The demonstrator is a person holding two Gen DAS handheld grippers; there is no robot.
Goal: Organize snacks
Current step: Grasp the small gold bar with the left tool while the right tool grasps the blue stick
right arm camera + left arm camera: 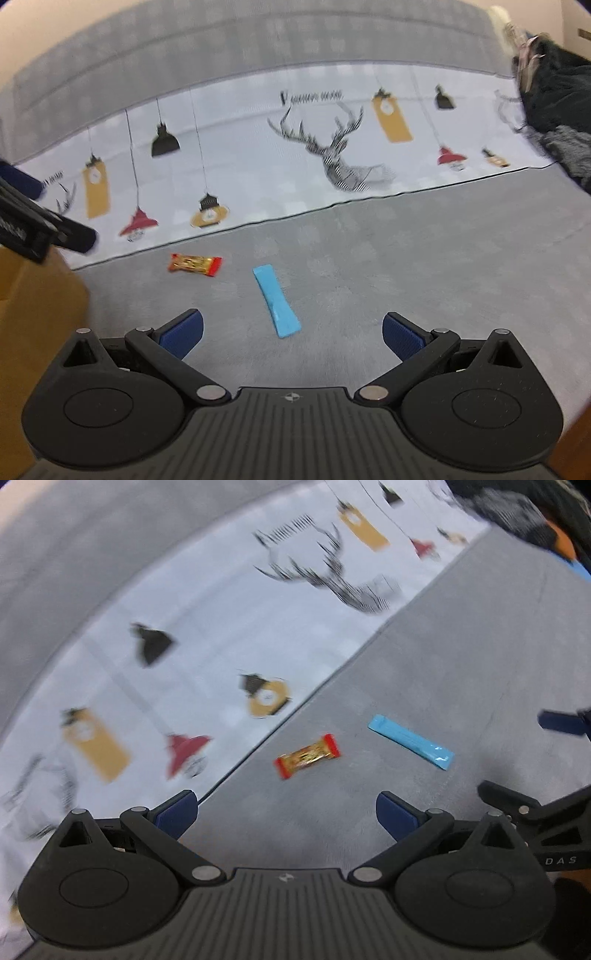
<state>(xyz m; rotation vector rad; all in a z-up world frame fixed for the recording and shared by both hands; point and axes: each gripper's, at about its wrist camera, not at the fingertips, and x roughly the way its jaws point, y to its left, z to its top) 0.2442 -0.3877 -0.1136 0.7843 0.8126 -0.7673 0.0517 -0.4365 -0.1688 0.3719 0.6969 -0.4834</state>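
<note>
Two snacks lie on a grey fabric surface, probably a sofa seat or bed. A red-and-gold wrapped candy bar sits at about eleven o'clock from the right claw, and a light-blue stick packet lies just ahead of that claw at twelve o'clock, nearly between its fingers' line of reach. Both claws stand wide open and empty. The left claw has the candy bar at twelve o'clock and the blue packet at about one o'clock.

The main risks, as I judge them:
- Both packets are thin and flat on soft fabric, so fingers closing from above may pinch the cloth or slide over the wrapper instead of catching it.
- The blue packet lies lengthwise along the right claw's approach. Closing across its narrow width could squirt it sideways or crumple it.
- The two claws work close together, so reaching for neighbouring snacks at once could make them collide.
- A brown cardboard box sits at nine o'clock from the right claw, perhaps the destination. Both views are blurred, so aim may be off.
</note>
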